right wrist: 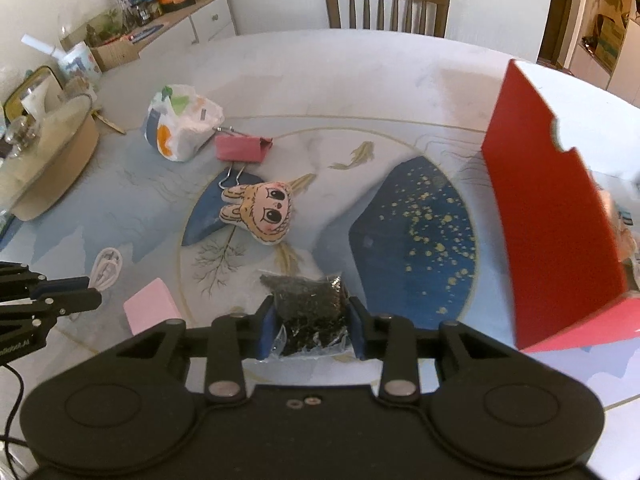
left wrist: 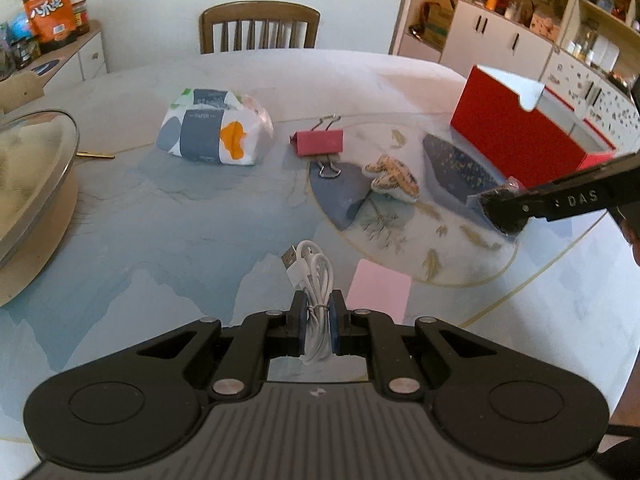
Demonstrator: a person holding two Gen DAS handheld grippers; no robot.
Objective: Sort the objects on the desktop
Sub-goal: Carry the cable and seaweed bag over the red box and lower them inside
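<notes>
Left claw (left wrist: 318, 312): closed tight on a coiled white USB cable (left wrist: 312, 276); the coil stands out ahead of the pads, plug end up and to the left.
Right claw (right wrist: 312, 316): clamped on a clear packet of dark dried bits (right wrist: 310, 308), a blue pad pressing on each side; the packet's far end sticks out past the fingertips.
Landmark: red box (right wrist: 548, 216), open-topped, at the right side of the worktop (right wrist: 360, 80).
Packet and right claw: just left of the red box's near corner, not touching it.
Cable and left claw: well left of the red box, beside a pink sticky-note pad (right wrist: 152, 310), which lies flat.
Plush rabbit-eared doll head (right wrist: 258, 210): left of the red box, in the middle of the painted circle, face up.
Red binder clip (right wrist: 242, 148): beyond the plush, further left of the box, handles spread.
Tissue pack (right wrist: 180, 124): left of the clip, furthest of the loose items from the box.
Open room: bare worktop between plush and red box, over the dark blue gold-speckled patch.
Edges: lidded dish (left wrist: 28, 184) on a round base at the left rim; wooden chair (left wrist: 260, 26) at the far edge.
</notes>
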